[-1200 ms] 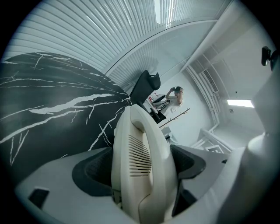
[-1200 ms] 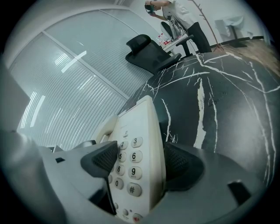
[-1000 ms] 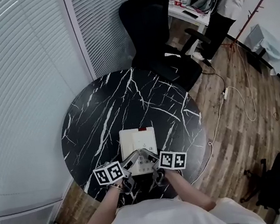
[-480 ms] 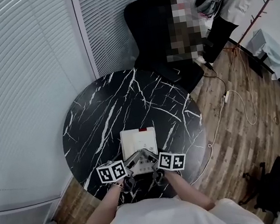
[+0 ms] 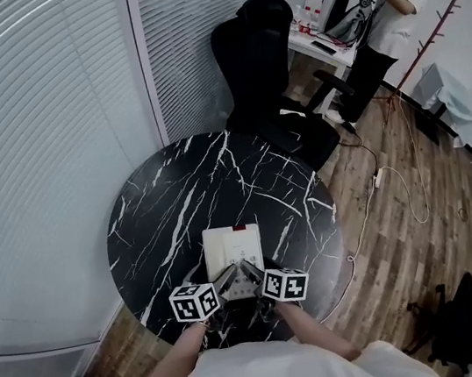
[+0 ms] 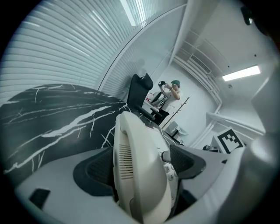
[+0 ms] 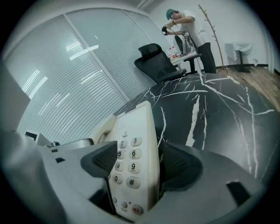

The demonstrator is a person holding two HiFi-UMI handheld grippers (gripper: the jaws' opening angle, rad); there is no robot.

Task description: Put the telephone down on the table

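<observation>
1. Head view: the telephone [image 5: 233, 246] lies over the near part of the round black counter [image 5: 208, 183]. Its long axis runs straight away from the person, toward the office chair [image 5: 258, 55] beyond the far rim.
   - The left hand-held gripper [image 5: 226, 275] and the right hand-held gripper [image 5: 250, 270] meet at its near end, so both are equally near.
   - Whether its underside touches the counter cannot be told here.
   - The counter carries nothing else, so nothing stands in the way of lowering it. A person [image 5: 378, 5] stands well apart at a desk.

2. Left gripper view: the jaws are closed onto the handset side of the telephone [image 6: 140, 175], one pad against each face. The body extends forward from the jaws and is tilted, with the counter showing below and to the left.

3. Right gripper view: the jaws clamp the keypad side of the telephone [image 7: 131, 162], with the number keys in view between the pads.
   - Judgement: the coming move is a short, level descent, and both jaws should part only once the base sits flat.
</observation>
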